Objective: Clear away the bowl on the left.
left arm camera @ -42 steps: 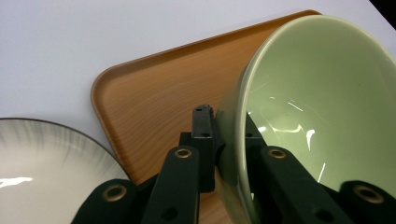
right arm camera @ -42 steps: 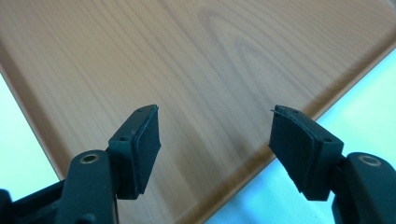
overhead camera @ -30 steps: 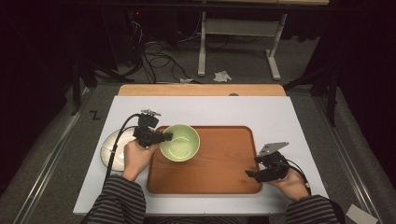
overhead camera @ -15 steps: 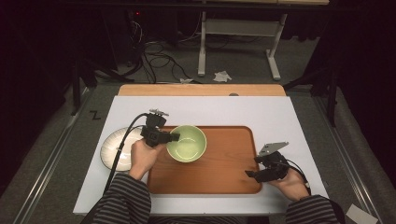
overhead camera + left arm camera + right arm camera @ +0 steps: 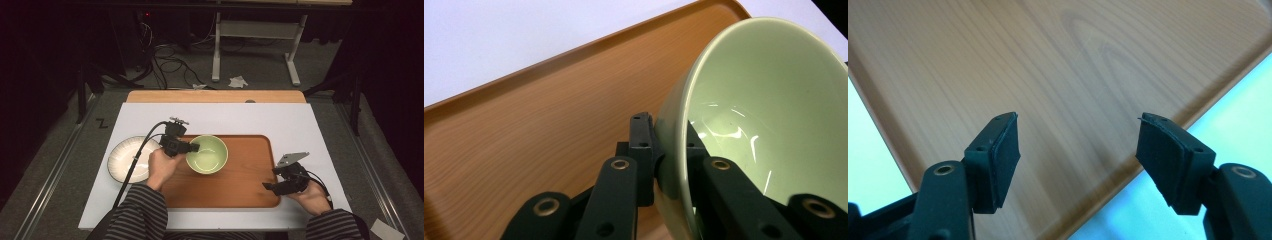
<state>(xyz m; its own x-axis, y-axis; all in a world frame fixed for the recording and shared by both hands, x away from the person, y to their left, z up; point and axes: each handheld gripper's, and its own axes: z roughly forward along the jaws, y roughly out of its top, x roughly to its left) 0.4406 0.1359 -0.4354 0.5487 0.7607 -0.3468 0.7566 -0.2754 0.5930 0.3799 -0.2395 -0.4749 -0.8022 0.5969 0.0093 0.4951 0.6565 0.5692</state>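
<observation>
A pale green bowl (image 5: pixel 209 156) is over the left part of the wooden tray (image 5: pixel 250 192). My left gripper (image 5: pixel 193 148) is shut on the bowl's near-left rim. In the left gripper view one jaw presses outside the bowl (image 5: pixel 769 110) and the other inside, with my left gripper (image 5: pixel 667 136) pinching the wall. The tray (image 5: pixel 534 130) lies behind it. My right gripper (image 5: pixel 268 186) rests at the tray's front right corner. Its jaws stand wide apart in the right gripper view, where my right gripper (image 5: pixel 1078 145) has nothing between them above the tray's wood (image 5: pixel 1073 60).
A white ribbed plate (image 5: pixel 122 159) lies on the white table top (image 5: pixel 295 125) left of the tray, partly under my left hand's cable. A wooden board edges the table's far side (image 5: pixel 215 96). Cables and a stand's legs are on the floor beyond.
My left gripper has carried the green bowl to the right, from the tray's left edge further over the tray. The right gripper has stayed where it was.
</observation>
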